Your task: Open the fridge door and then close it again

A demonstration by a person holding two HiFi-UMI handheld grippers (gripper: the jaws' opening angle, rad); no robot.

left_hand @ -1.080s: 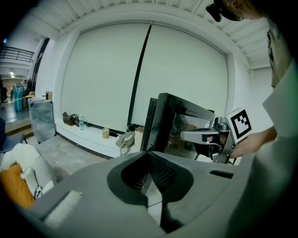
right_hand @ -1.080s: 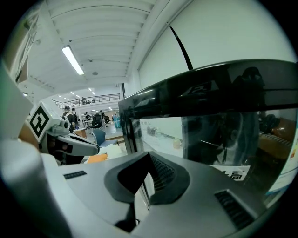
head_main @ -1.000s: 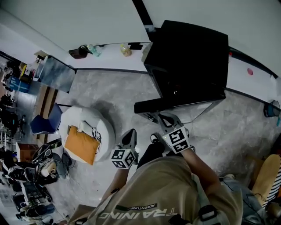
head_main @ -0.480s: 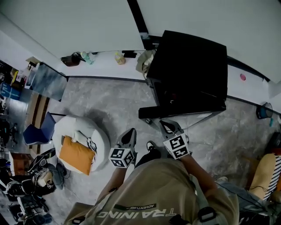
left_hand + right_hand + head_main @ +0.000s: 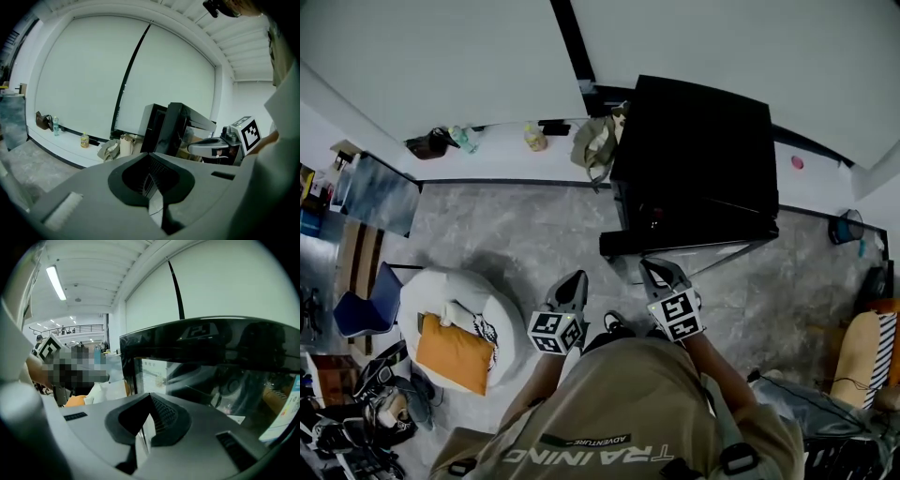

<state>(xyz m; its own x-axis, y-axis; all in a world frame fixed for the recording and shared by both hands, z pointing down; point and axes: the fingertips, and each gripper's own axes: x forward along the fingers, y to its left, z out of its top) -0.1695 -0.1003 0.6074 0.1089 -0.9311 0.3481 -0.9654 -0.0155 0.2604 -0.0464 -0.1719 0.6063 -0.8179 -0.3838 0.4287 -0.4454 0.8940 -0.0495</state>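
1. Against the pale wall, the black fridge (image 5: 694,155) stands on the grey marbled floor (image 5: 534,234), directly ahead of the person, with its back to the wall.
2. Its body and top are glossy black. The door (image 5: 684,239) is a glass pane in a black frame, and the right gripper view shows mostly reflections in the glass.
3. It is upright with its long axis vertical, and the door faces the person. In the head view the door's left end sits slightly proud of the body, so it looks a little ajar; I cannot tell how far.
4. What is inside the fridge cannot be made out through the glass.
5. The left gripper (image 5: 579,276) is held low in front of the person, well short of the fridge. Its jaws are together with nothing between them.
6. The right gripper (image 5: 652,266) is just before the door without touching it. Its jaws are likewise closed and empty.
7. On the white ledge (image 5: 502,155) to the fridge's left are a dark bag (image 5: 427,144), a clear bottle (image 5: 469,139) and a yellowish bottle (image 5: 534,138), with a tan bag (image 5: 592,145) slumped right beside the fridge.
8. A white beanbag (image 5: 441,305) on the floor at left holds an orange cushion (image 5: 455,354).
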